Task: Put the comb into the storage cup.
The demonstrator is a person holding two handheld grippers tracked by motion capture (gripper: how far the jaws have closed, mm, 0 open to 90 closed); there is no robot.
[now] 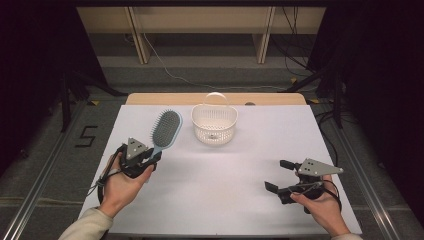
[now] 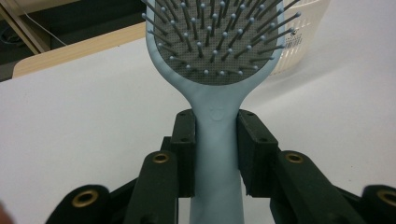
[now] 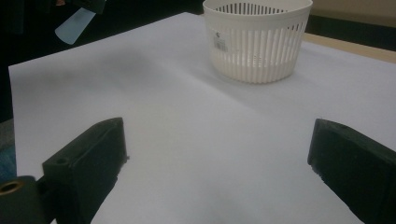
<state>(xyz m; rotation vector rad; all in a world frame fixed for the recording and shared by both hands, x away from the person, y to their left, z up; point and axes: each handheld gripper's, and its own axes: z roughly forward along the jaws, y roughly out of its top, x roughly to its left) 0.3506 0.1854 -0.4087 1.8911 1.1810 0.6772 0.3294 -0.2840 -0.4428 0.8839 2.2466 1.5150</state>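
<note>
The left gripper (image 1: 150,159) was clamped on the handle of the light blue hairbrush (image 1: 165,129), its bristled head pointing toward one o'clock, bristles up, just beside the white basket (image 1: 214,125) at the table's (image 1: 220,200) twelve o'clock. The right gripper (image 1: 278,175) hovered at four o'clock, well apart from both, jaws wide and holding nothing.

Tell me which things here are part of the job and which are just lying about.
Part of the job:
hairbrush, clamped by its handle in the left gripper
white basket, beside the brush head

Just there:
right gripper, open over bare table
cables on the floor beyond
</note>
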